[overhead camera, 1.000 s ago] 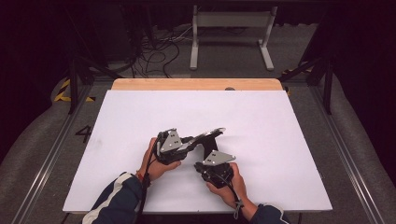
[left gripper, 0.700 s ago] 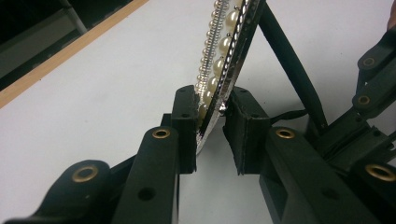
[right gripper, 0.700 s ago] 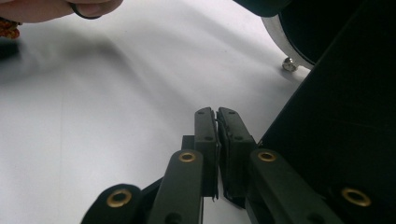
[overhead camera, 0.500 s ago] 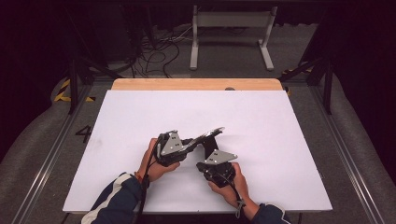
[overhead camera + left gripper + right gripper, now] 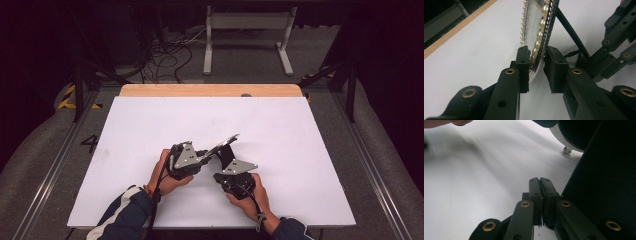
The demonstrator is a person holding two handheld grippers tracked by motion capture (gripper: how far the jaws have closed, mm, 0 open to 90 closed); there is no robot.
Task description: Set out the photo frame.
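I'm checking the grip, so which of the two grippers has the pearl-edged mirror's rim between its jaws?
The left gripper: the mirror rim sits between its jaws; the right gripper is shut.

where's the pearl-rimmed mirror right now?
High view: the mirror is tilted up above the white table, near centre, its rim clamped by the left hand-held gripper, with the right hand-held gripper just beside it.

White pearl-rimmed mirror [image 5: 537,37], black fingers [image 5: 522,65], white table [image 5: 280,130]

A white tabletop [image 5: 300,130] with a wooden far edge [image 5: 210,90] stands on grey carpet [image 5: 45,150]. Beyond it, tangled black cables [image 5: 170,55] and a pale metal stand [image 5: 247,30] sit in dim darkness.
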